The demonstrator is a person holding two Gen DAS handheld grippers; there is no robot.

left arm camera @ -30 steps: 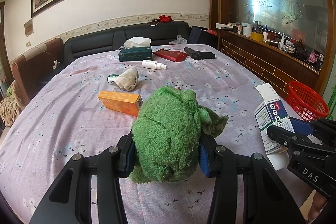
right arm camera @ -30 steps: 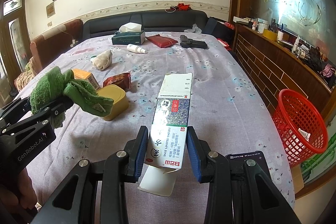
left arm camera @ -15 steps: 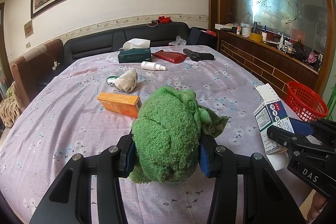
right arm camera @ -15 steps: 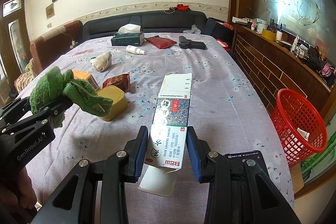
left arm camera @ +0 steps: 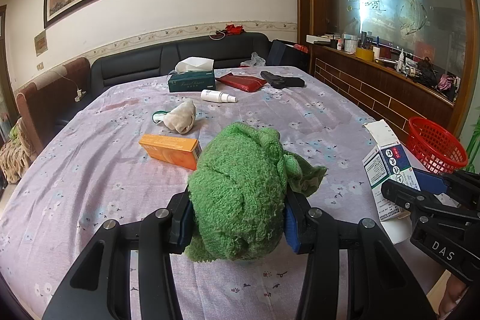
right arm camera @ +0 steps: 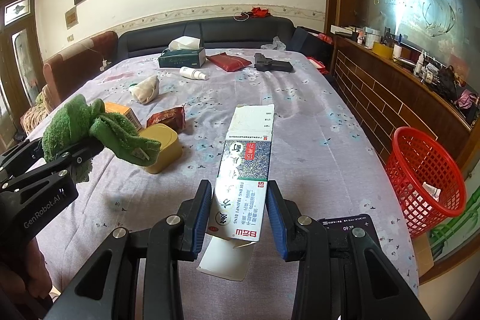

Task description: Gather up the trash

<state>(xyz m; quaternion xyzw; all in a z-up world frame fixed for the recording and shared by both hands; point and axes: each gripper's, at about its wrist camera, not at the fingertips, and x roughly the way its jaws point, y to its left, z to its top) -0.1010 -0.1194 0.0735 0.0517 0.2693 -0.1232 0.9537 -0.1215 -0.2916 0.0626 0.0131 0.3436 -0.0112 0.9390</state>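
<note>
Green towel sits squeezed in the left gripper, low middle. The right gripper pinches the box. Swing it to the red basket at right, then let go.

Fluffy terry green towel, glossy printed cardboard carton, red plastic mesh basket, matt floral cloth-covered table.

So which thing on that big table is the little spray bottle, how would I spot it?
Start at the far end of the table with the lilac flowered cloth, where a dark green tissue box sits. Just in front of that box lies the spray bottle, on its side. It is the only small white cylinder there; the beige cloth bundle nearby is soft and lumpy.
</note>
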